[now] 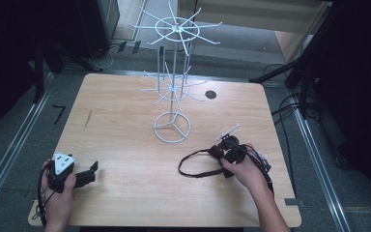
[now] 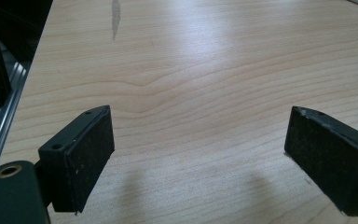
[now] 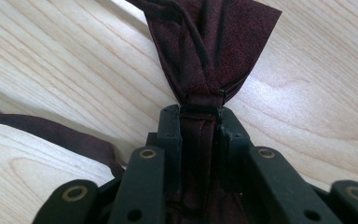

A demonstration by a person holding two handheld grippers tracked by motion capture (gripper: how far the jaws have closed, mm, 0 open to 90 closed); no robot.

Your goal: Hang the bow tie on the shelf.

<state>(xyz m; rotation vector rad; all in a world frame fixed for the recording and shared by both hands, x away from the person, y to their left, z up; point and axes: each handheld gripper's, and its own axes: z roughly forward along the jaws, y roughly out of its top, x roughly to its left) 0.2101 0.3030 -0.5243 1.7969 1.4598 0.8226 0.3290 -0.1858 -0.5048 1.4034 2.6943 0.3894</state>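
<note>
Where the person's forearms come in over the near edge of the pale wooden table (image 1: 125,145), the left gripper (image 1: 84,176) rests with its jaws wide apart over bare wood, and the right gripper (image 1: 224,154) is clamped on the knot of a dark red bow tie (image 3: 209,51), whose strap loops flat on the tabletop. Beyond stands a white wire rack (image 1: 173,77). Farther off, grey floor and dark stands surround the table.
</note>
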